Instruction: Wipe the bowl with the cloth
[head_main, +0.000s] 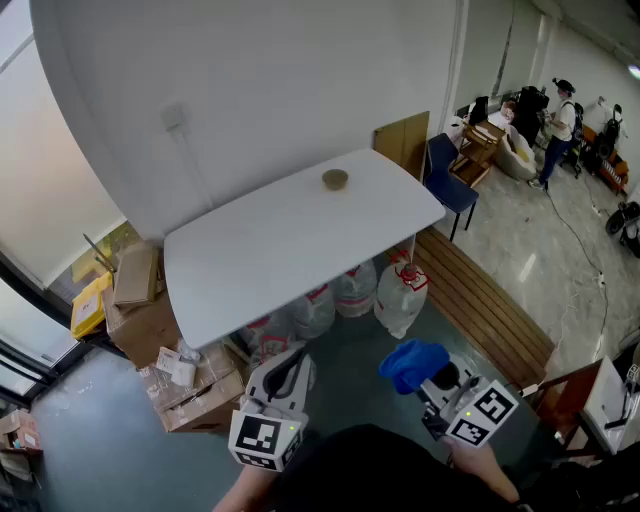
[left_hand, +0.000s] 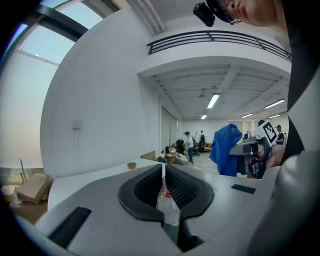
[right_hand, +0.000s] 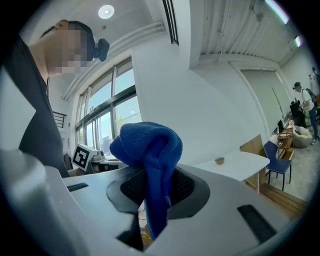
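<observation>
A small tan bowl (head_main: 334, 179) stands near the far edge of the white table (head_main: 260, 260), well away from both grippers. It also shows small in the left gripper view as the bowl (left_hand: 131, 165) and in the right gripper view as the bowl (right_hand: 219, 160). My right gripper (head_main: 420, 375) is held low in front of the table, shut on a bunched blue cloth (head_main: 411, 362). The cloth (right_hand: 150, 155) hangs over the right gripper's (right_hand: 154, 200) jaws. My left gripper (head_main: 290, 372) is shut with nothing in it, and its jaws (left_hand: 163, 172) meet in a thin line.
Several large water jugs (head_main: 400, 298) stand under the table. Cardboard boxes (head_main: 150, 310) are stacked at its left end. A wooden bench (head_main: 490, 310) and a blue chair (head_main: 450, 185) lie to the right. People (head_main: 560, 125) stand far back in the room.
</observation>
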